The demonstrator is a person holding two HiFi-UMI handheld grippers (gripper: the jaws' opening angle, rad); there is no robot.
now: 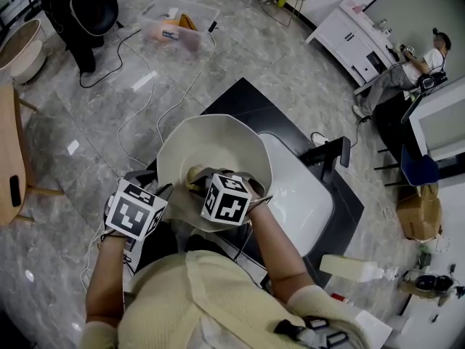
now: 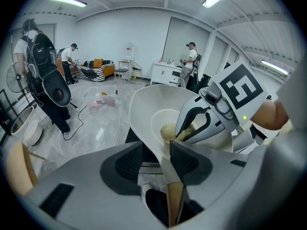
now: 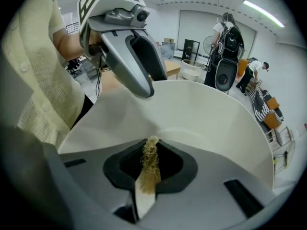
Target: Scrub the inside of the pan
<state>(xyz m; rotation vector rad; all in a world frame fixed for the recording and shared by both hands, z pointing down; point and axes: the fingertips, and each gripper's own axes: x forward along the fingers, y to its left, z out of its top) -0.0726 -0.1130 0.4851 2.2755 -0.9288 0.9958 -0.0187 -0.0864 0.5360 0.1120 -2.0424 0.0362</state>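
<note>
The white pan is held tilted over the black counter, next to the sink. My left gripper is shut on the pan at its near edge. In the left gripper view the pan's rim and wooden handle run between the left gripper jaws. My right gripper reaches inside the pan, shut on a straw-coloured fibre scrubber. The scrubber shows pinched in the right gripper against the pan's inner wall. In the left gripper view the scrubber lies near the pan's bottom.
A white sink sits in the counter to the right of the pan. A pale bottle lies near the counter's right end. Cables and a plastic bin lie on the marble floor behind; people stand farther back.
</note>
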